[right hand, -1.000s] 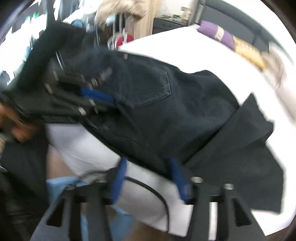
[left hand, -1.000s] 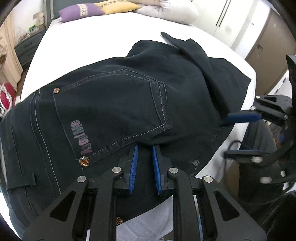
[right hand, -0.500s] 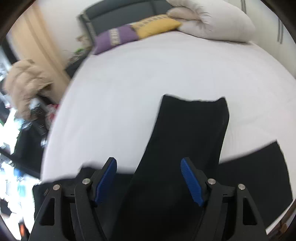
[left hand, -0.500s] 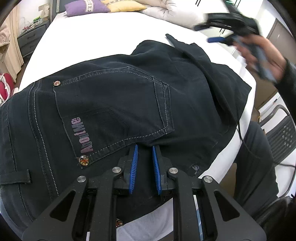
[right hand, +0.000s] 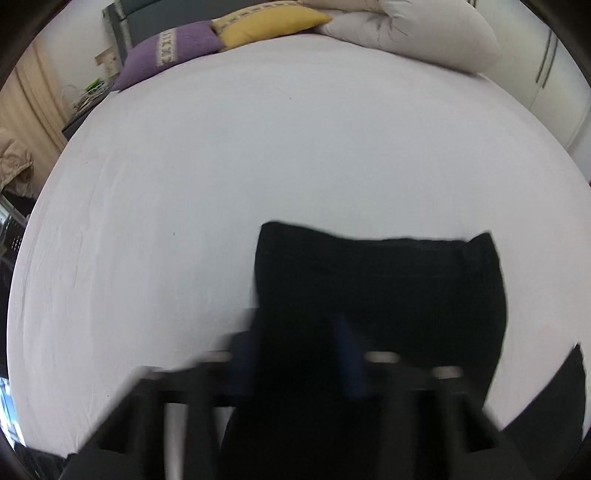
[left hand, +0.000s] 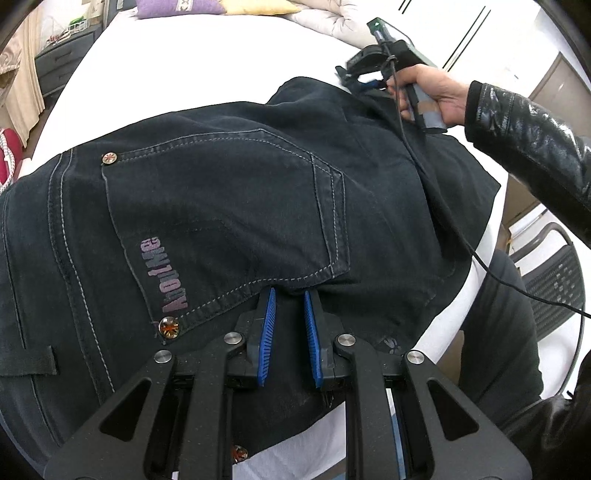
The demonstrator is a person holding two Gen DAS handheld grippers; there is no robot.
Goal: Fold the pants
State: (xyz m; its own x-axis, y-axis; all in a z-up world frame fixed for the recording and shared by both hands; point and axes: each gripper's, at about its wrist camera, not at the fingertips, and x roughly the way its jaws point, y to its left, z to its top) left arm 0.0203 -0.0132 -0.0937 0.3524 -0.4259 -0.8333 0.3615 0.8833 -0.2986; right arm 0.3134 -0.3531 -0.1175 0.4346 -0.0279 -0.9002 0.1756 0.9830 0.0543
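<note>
Left wrist view: the left tool (left hand: 289, 314) has its two blue pads (left hand: 266, 325) drawn narrow, with a fold of the pants (left hand: 229, 206) pinched between them just below the back pocket (left hand: 225, 218). That one pair of dark pants lies spread over the near corner of the white bed (left hand: 184, 74), waistband to the left and legs running away to the right. One pocket shows, with faded lettering along its edge and two copper rivets (left hand: 168, 327) at its corners; a third rivet sits lower, near the bottom of the frame. At the far leg end, the right tool (left hand: 364, 79) is gripped in one hand (left hand: 430, 94) in a glossy black sleeve (left hand: 528, 147), and a thin black cable (left hand: 443, 210) trails from it across the fabric. Right wrist view: the right tool is smeared by motion, its jaws closing with the leg hem (right hand: 380, 280) lying between them; whether the pads already press on the cloth I cannot tell. Beyond the hem the sheet stretches to the headboard, where two cushions sit, one purple cushion (right hand: 170, 53) and one yellow cushion (right hand: 269, 22), beside a bunched white duvet (right hand: 413, 29).
</note>
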